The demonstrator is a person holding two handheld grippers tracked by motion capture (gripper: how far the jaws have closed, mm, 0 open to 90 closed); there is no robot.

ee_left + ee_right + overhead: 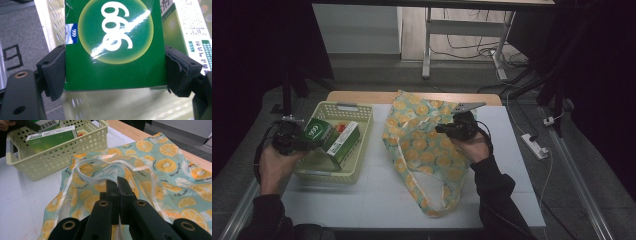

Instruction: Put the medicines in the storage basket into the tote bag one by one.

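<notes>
Now left hand-held gripper (115,72) clamps green box (113,45), long axis seemingly toward bag (427,145); right pinches bag.

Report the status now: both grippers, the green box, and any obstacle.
Left gripper clamps green box above basket. Right gripper shut on fruit-print bag. Nothing blocking.

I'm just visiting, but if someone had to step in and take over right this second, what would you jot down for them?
Left gripper: clamped on the green box at the yellow basket.
Right gripper: jaws shut, pinching the rim of the fruit-print bag, which lies on the white table.
Done: box gripped, bag edge held.
Left: probably carry the green box to the bag and put it in; at least one more box lies in the basket.
</notes>
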